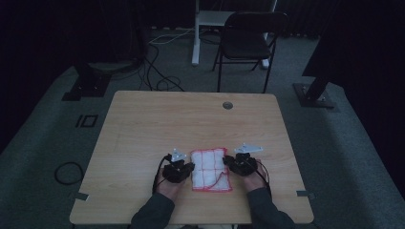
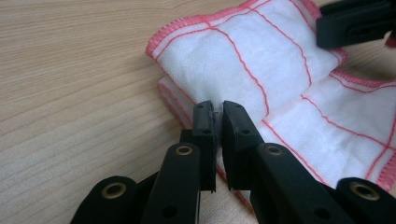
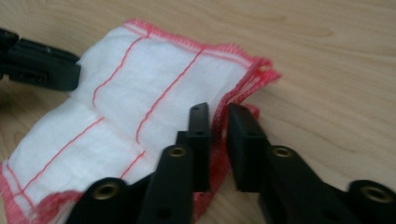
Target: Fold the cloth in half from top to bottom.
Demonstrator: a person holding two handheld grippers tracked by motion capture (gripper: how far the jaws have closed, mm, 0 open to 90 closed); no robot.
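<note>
A folded white cloth (image 1: 210,168) with red grid lines and a red stitched hem lies on the wooden table (image 1: 191,119) near its front edge. My left gripper (image 1: 190,168) sits at the cloth's left edge. In the left gripper view its jaws stand almost together, with a thin bit of the cloth (image 2: 261,60) pinched between the tips of the left gripper (image 2: 218,112). My right gripper (image 1: 228,162) is at the cloth's right edge. Its jaws stand slightly apart, and the red hem of the cloth (image 3: 140,79) runs loosely through the gap of the right gripper (image 3: 218,114).
A round cable hole (image 1: 228,105) is set in the table's far side. Beyond the table stand a black folding chair (image 1: 248,38) and a white post (image 1: 196,33). Cables (image 1: 157,71) trail over the grey carpet, and dark stand bases flank the table.
</note>
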